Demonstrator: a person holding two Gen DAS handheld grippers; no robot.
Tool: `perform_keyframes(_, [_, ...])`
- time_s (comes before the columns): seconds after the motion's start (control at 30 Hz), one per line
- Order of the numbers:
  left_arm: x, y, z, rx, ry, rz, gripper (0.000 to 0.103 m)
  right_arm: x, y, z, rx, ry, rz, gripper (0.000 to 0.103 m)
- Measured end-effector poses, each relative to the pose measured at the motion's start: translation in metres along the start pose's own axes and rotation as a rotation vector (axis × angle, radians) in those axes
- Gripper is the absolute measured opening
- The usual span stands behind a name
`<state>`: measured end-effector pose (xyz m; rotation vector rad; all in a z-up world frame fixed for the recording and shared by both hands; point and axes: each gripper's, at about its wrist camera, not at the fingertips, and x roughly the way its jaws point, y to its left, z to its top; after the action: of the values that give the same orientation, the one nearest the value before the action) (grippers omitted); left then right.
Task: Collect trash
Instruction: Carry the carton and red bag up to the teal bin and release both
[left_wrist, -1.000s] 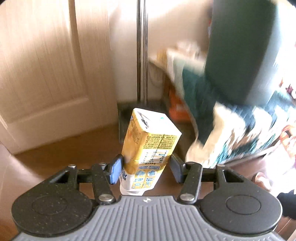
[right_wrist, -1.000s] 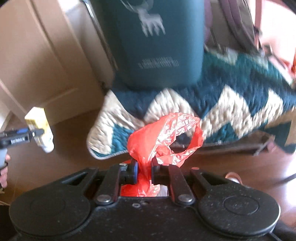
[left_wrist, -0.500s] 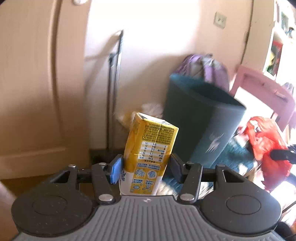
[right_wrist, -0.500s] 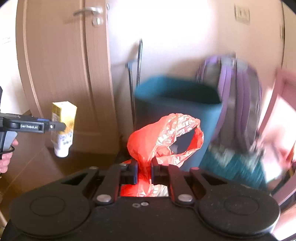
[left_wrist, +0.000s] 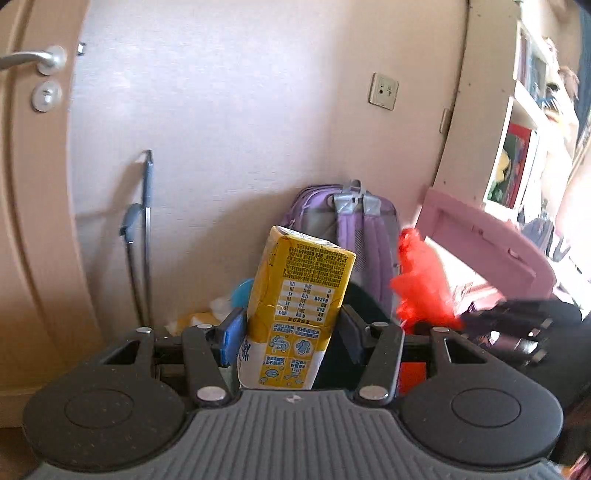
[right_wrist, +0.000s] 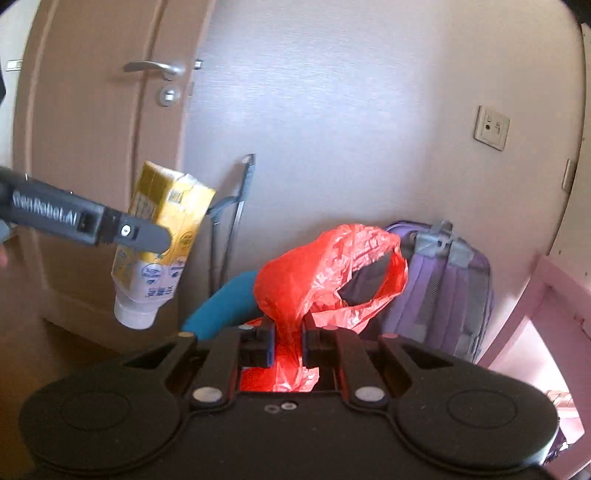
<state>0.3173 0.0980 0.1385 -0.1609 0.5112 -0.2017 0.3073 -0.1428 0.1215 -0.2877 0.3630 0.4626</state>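
Left claw (left_wrist: 290, 334) is clamped on a yellow and white carton (left_wrist: 295, 310), its two pads pressed against the carton's lower sides. The carton stands nearly upright between them, leaning a little to the right, its printed table of figures facing the camera. From the right wrist view the same carton (right_wrist: 162, 236) hangs in the air at the left, tilted, white end lowest, with the left claw's dark finger across its middle.

Right claw (right_wrist: 288, 341) has its pads close together, pinching the gathered neck of a red plastic bag (right_wrist: 325, 273). The bag billows up above the pads, one handle loop standing open. In the left wrist view the bag (left_wrist: 421, 284) is a red blur just to the right of the carton, with the right claw's dark body beside it.

Below and behind both held things sits a teal bin (right_wrist: 225, 299), only its rim showing beyond the claws. A purple backpack (right_wrist: 443, 280) leans against the wall just behind the bin. To the bin's left a long-handled tool (right_wrist: 236, 214) stands against the wall. A wooden door (right_wrist: 92, 129) with a metal handle fills the left side, a wall socket (right_wrist: 493, 127) sits high on the right, and pink furniture (left_wrist: 480, 240) edges in at the far right.
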Motion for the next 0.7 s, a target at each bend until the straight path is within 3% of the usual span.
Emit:
perform_keyframes(0.23, [0.072, -0.015, 0.011, -0.051, 0.085, 0.002, 0.054, 0.053, -0.012, -0.005, -0.019, 0.04, -0.044, 0.01])
perform_keyframes(0.47, [0.135, -0.027, -0.006, -0.054, 0.214, 0.036, 0.054, 0.091, -0.012, -0.03, -0.048, 0.143, 0.017, 0.011])
perform_keyframes(0.7, [0.173, -0.031, -0.023, -0.044, 0.329, 0.082, 0.054, 0.107, -0.01, -0.049, -0.07, 0.237, 0.022, 0.023])
